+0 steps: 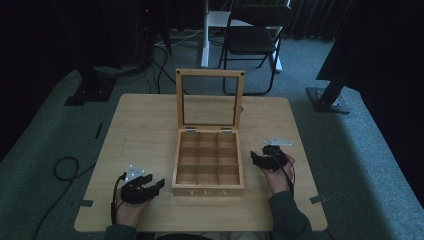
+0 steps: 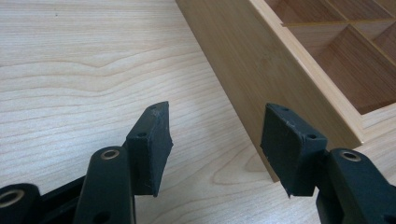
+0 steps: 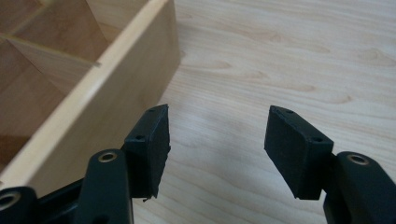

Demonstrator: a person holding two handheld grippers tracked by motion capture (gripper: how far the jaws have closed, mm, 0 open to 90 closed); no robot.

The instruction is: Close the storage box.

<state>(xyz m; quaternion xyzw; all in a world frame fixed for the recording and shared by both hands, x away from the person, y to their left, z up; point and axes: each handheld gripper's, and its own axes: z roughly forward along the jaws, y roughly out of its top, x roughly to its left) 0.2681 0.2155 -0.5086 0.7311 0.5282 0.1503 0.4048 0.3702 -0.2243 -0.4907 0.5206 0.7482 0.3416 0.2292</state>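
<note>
**Q:** What sits in front of you?

**A:** A light wooden tea box with nine square compartments (image 1: 208, 162) stands in the middle of the pale wood-grain surface (image 1: 140, 130). Its lid, a wooden frame around a clear pane (image 1: 209, 97), stands upright on hinges at the far edge. The word TEA is lettered on the near wall. The compartments I can see hold nothing.

**Q:** Where are your hands?

**A:** My left hand (image 1: 131, 210) rests on the surface to the left of the box's near corner and holds my black two-jaw left gripper (image 1: 157, 184). My right hand (image 1: 277, 177) holds my black right gripper (image 1: 255, 158) just beside the box's right wall.

**Q:** Are the grippers holding anything?

**A:** No. In the left gripper view, my left gripper (image 2: 215, 140) is released, its jaws spread wide, with bare surface and the box's near left corner (image 2: 280, 88) between and beyond them. In the right gripper view, my right gripper (image 3: 217, 140) is likewise released, jaws apart over bare surface, with the box wall (image 3: 102, 93) close beside one jaw. I cannot tell whether that jaw touches it.

**Q:** Anything beyond?

**A:** A black folding chair (image 1: 252, 42) stands on grey carpet (image 1: 350, 145).
</note>
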